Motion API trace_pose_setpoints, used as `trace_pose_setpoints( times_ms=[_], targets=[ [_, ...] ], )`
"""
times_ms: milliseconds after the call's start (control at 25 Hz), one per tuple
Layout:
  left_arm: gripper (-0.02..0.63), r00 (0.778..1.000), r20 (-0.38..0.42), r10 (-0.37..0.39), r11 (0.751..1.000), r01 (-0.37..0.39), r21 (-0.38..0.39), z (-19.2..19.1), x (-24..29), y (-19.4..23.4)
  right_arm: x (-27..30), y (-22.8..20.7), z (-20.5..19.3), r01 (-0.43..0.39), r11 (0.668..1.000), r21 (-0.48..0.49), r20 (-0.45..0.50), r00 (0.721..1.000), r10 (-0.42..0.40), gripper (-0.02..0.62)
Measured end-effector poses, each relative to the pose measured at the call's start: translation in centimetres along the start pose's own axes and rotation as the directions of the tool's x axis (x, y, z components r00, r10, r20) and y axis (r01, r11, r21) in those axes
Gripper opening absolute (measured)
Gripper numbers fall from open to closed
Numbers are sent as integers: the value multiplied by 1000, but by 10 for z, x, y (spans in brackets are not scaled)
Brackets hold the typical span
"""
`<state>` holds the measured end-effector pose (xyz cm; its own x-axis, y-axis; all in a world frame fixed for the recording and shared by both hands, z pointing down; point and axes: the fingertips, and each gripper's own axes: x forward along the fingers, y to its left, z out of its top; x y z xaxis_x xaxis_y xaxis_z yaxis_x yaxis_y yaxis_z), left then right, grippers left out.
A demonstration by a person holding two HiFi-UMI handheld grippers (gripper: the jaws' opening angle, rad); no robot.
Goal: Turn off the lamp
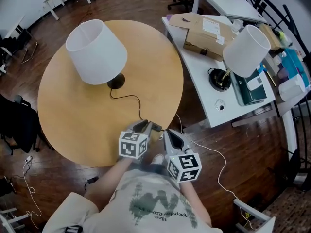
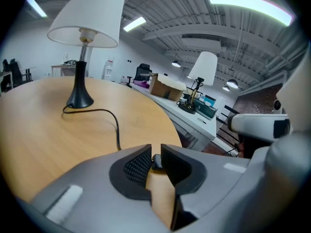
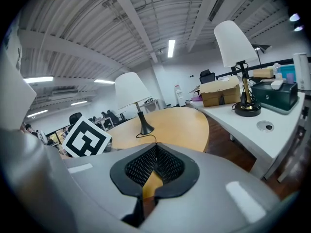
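A lamp (image 1: 96, 51) with a white shade and black base stands on the round wooden table (image 1: 63, 125). Its black cord (image 1: 131, 98) runs toward the near table edge. There my left gripper (image 1: 146, 126) is shut on a small black cord switch (image 2: 156, 161), which sits pinched between the pads in the left gripper view. The lamp (image 2: 86, 18) stands beyond it at the left of that view. My right gripper (image 1: 170, 136) hovers just right of the left one, past the table rim, with its jaws shut on nothing. In the right gripper view (image 3: 155, 159) the lamp (image 3: 132, 92) stands ahead.
A white desk (image 1: 204, 91) to the right carries a second lamp (image 1: 245, 50), a cardboard box (image 1: 209, 33) and a dark case. A white cable (image 1: 214, 154) trails over the wooden floor. A black chair (image 1: 17, 125) stands at the left.
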<state>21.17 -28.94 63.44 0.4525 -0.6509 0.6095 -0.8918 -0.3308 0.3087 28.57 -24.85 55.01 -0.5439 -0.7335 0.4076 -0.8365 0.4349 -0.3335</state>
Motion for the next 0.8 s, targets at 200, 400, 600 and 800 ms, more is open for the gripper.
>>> trace_pose_setpoints(
  times_ms=[200,400,600,800],
  targets=[
    [56,996,85,28,999,-32,44,22,-34,2,2,16,12,-38,999,-17,28,999,38,0],
    [33,986,163,27,997,-37,61,33,-72,7,5,44,14,-71,997,-33,39,997,72,0],
    [31,972,234,17,998,-30,52,35,-125,14,3,95,11,-118,990,-72,40,992,122,0],
    [18,952,307,5,999,-18,40,36,-182,14,-10,142,10,-144,983,-113,53,987,150,0]
  ],
)
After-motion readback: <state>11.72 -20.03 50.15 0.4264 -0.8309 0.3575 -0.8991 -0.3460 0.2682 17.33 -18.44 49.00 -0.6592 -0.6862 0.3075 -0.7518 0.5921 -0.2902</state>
